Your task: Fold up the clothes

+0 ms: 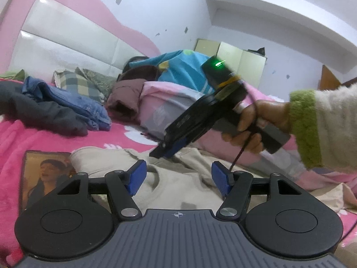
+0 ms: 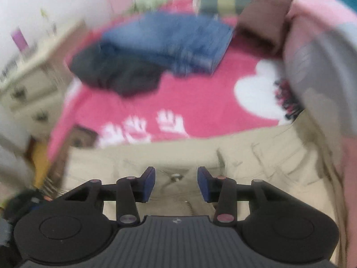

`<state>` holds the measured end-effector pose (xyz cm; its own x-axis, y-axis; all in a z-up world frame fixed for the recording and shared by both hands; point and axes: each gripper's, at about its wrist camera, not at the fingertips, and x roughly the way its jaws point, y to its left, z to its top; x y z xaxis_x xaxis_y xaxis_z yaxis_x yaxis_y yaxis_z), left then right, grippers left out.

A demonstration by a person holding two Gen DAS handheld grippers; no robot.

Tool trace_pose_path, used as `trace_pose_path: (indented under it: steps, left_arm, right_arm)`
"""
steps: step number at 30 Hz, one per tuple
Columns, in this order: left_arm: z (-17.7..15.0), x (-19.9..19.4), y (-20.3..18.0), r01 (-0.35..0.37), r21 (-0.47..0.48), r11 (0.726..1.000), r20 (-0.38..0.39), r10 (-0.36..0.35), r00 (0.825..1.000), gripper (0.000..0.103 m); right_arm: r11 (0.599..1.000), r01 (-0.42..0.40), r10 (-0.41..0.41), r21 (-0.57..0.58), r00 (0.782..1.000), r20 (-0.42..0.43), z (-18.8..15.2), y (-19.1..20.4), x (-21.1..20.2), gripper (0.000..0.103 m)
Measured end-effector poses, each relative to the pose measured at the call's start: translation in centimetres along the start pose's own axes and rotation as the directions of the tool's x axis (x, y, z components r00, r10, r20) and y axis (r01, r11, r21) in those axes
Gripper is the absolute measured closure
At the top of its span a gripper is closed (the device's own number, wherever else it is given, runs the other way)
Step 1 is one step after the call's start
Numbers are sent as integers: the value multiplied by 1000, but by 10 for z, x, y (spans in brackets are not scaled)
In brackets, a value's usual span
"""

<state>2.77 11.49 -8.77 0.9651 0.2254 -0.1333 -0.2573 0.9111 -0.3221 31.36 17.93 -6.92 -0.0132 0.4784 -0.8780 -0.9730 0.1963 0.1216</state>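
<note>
- Left wrist view: my left tongs (image 1: 178,177) sit apart with nothing between the pads, hovering low over the beige trousers (image 1: 169,183) spread on the bed's pink blanket (image 1: 26,134).
- Right tongs (image 1: 166,150) show up there too, in a hand (image 1: 252,122) with a fuzzy green-cuffed sleeve (image 1: 316,127), tilted down over the same trousers.
- Right wrist view is pretty blurry, but those tongs (image 2: 176,184) are apart and empty, trouser button (image 2: 176,176) just beyond them.
- Folded jeans (image 2: 178,42) and a dark garment (image 2: 116,73) lie farther back.
</note>
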Motion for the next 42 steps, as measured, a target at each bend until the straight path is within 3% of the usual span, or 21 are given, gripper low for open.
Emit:
trace_pose_path:
  steps: [3,11,12,13,18,23,30,34,39,42]
  left_arm:
    - [0,2,3,-2,-10,1000,-11,2,1000,39]
    - [-1,0,1,-12,15,1000,4,12,1000,39]
    - [-1,0,1,-16,16,1000,7,16,1000,39]
    - [-1,0,1,-23,16,1000,9,23,1000,39]
    - [2,2,0,-57,26,998,24,57,998,39]
    - [7,5,2,-89,17,996,42,89,995,39]
    - [13,0,1,-134,31,990,116,130,985,39]
    - [12,-1,-2,-135,50,990,122,128,984,39]
    - [10,2,-3,-132,57,990,108,125,986,39]
    - [9,1,0,-124,42,991,104,119,987,39]
  right_arm:
    - [997,-16,19,75,999,-36,10,-17,16,59]
    - [983,-81,96,167,992,-83,-9,-23,8,56]
    - [980,-89,106,179,990,-88,-11,-23,8,60]
    - [981,-85,100,177,992,-81,-12,-20,5,75]
    - [997,-15,11,79,999,50,-16,16,-17,96]
    - [990,13,-47,143,971,235,-19,16,-41,97]
    - [976,-67,-14,207,930,368,-28,0,-55,97]
    - [966,-91,-12,241,919,394,-30,-11,-37,97]
    - [960,-43,-50,276,946,319,-35,-23,21,98]
    - [942,-67,-44,330,947,318,-34,-28,23,96]
